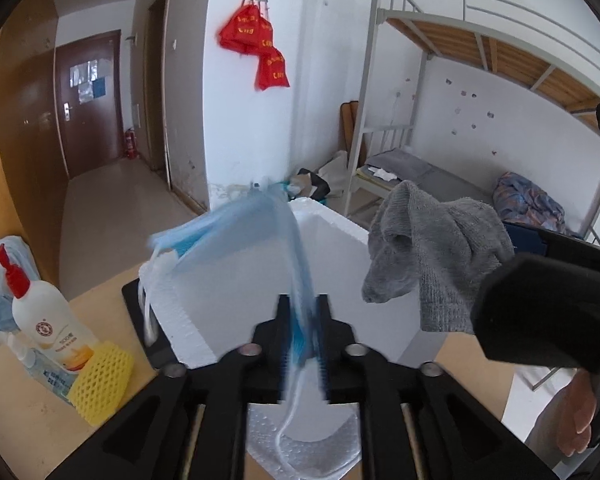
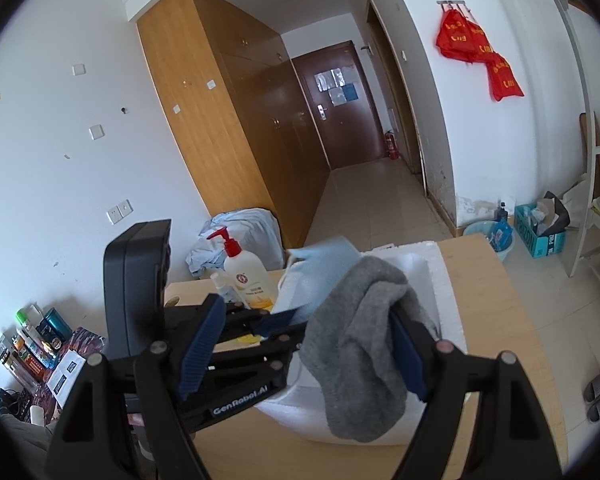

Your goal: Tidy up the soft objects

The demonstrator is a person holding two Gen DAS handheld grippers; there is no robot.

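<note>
My left gripper [image 1: 303, 312] is shut on a blue face mask [image 1: 236, 232], which it holds above the white foam box [image 1: 340, 236]; the mask's ear loop dangles down. The mask also shows in the right wrist view [image 2: 320, 268]. My right gripper [image 2: 308, 344] is open, with a grey sock [image 2: 360, 344] draped over its right finger [image 2: 408, 356] above the foam box [image 2: 432, 276]. In the left wrist view the sock [image 1: 432, 256] hangs from the right gripper's finger at the right.
A lotion pump bottle [image 1: 48, 316] and a yellow foam net [image 1: 100, 380] stand on the wooden table [image 1: 28, 412] to the left. A bunk bed [image 1: 480, 92] is behind to the right. A wardrobe [image 2: 236, 128] and a door [image 2: 340, 104] are beyond the table.
</note>
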